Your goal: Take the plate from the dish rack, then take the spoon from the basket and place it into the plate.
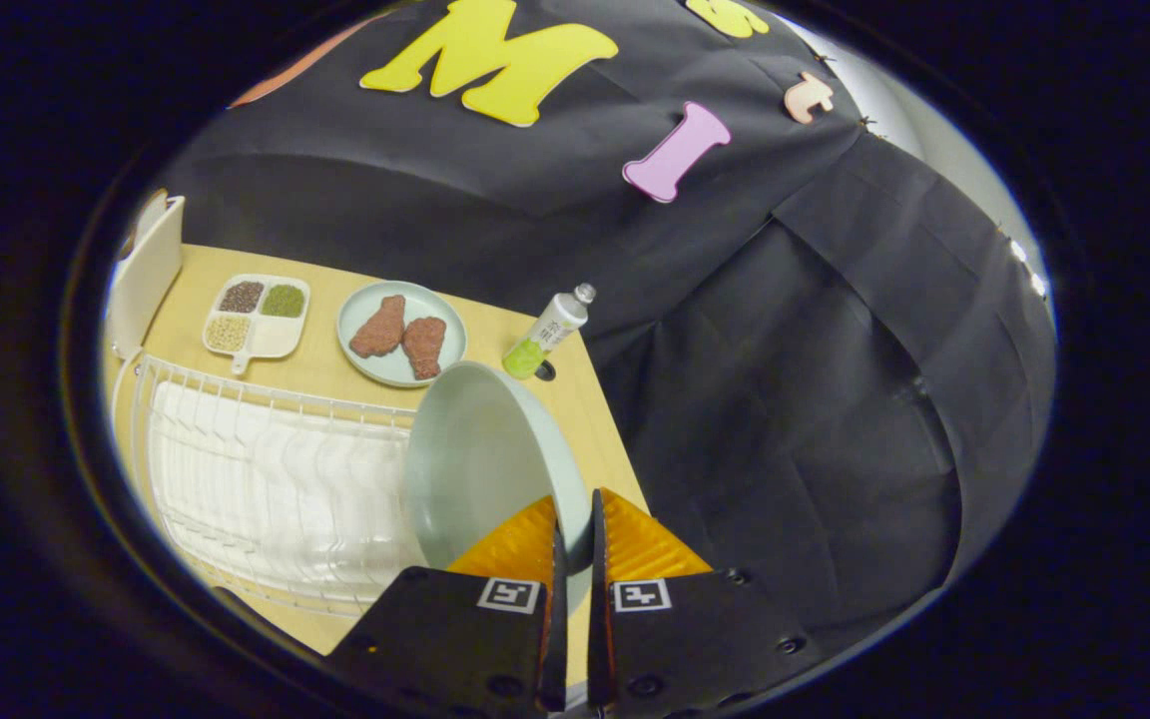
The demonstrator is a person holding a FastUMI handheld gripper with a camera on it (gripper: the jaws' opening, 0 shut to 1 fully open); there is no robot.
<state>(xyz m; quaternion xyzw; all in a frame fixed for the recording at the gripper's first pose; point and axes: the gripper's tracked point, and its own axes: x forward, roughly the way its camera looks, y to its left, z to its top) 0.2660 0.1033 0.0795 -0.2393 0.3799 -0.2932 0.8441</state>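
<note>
Gripper is clamped on the rim of the pale green plate, both fingers pressing it. Plate is held on edge, tilted, just beside the white wire dish rack, above the wooden table. Beyond the rack: a second plate with two brown meat pieces, a divided tray of grains, and a bottle lying tilted.

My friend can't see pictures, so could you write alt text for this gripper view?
The gripper is shut on the rim of a pale plate, held on edge beside a white wire dish rack. Beyond, on the wooden table, sit a plate of meat pieces, a divided tray of grains and a small bottle.
</note>
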